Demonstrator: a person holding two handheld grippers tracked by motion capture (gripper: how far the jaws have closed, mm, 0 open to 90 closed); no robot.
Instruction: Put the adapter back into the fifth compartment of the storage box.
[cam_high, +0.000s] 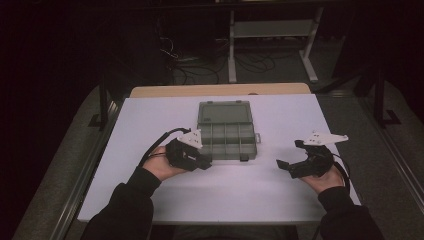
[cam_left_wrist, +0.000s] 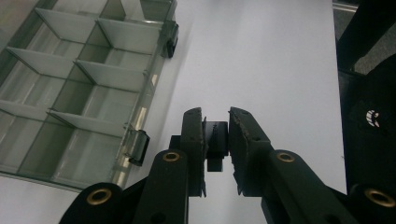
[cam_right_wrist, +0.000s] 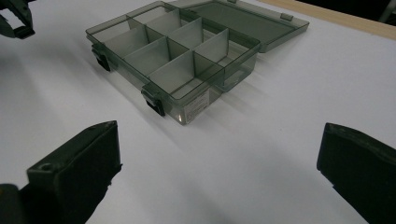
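A clear grey compartment box (cam_high: 235, 150) lies open mid-table, its lid (cam_high: 223, 113) folded flat behind it and its several cells empty. My left gripper (cam_high: 205, 163) hovers at the box's front left corner. In the left gripper view the left gripper (cam_left_wrist: 216, 135) is shut on a small black piece (cam_left_wrist: 215, 145), with the box (cam_left_wrist: 70, 93) and its two latches to the left. My right gripper (cam_high: 289, 154) is held right of the box with its jaws wide apart. In the right gripper view nothing lies within the right gripper (cam_right_wrist: 217, 179), and the box (cam_right_wrist: 173, 56) sits ahead.
A white board (cam_high: 150, 195) covers the table, with a wooden strip (cam_high: 220, 90) along its far edge. Beyond it the dark floor holds cables and a metal shelf frame (cam_high: 270, 30). The person's dark sleeves enter from the bottom.
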